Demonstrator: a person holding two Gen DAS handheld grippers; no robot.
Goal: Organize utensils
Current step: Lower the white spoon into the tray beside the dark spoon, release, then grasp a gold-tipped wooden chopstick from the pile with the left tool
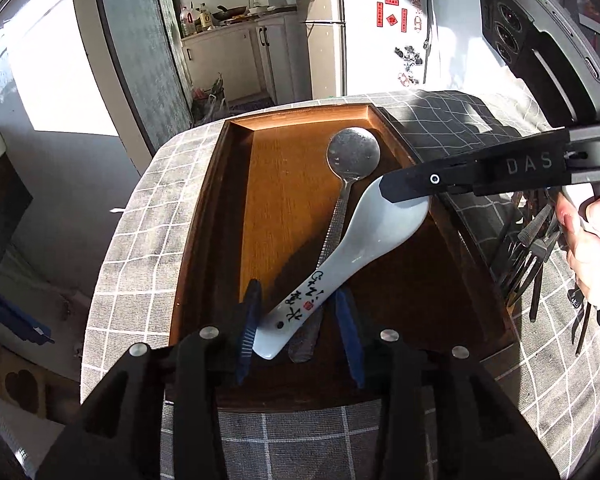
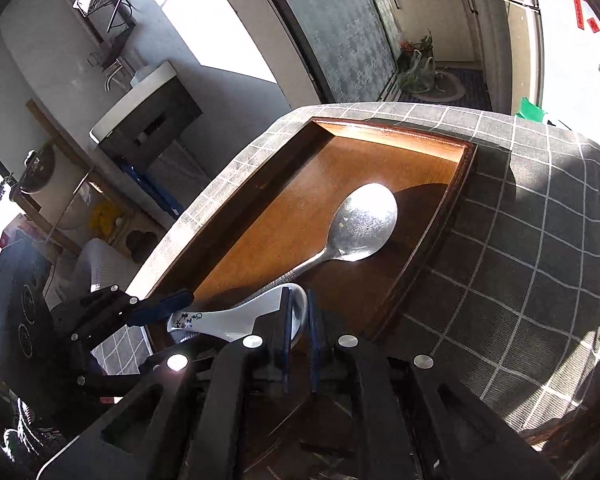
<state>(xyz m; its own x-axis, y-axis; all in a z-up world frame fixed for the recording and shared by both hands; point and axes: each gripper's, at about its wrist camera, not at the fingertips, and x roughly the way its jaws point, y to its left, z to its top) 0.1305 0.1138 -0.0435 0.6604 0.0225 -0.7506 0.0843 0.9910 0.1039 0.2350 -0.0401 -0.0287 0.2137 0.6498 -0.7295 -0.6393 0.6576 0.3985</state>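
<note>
Nearest your left wrist camera, the left gripper pointed steeply down over the near end of the wooden tray; its blue pads stood partly apart on either side of the white ceramic spoon, at the handle's tip; the left pad lay against the handle and the right pad stood just off it, so I cannot tell whether you truly gripped it. Your right gripper also tilted downward and reached in from the right; its fingers were nearly closed, pinching the rim of that spoon's bowl, with the bowl's wall between the pads. In the left wrist view your right hand was wrapped round the tool's grip at the right edge, fingers curled. The ceramic spoon lay slantwise over the near right part of the tray, handle toward you, bowl toward the right rim; it crossed over the handle of a metal spoon, which rested on the tray floor with its round bowl toward the far end. The tray sat on a grey checked tablecloth; several dark forks lay on the cloth to the right of the tray, near your hand.
</note>
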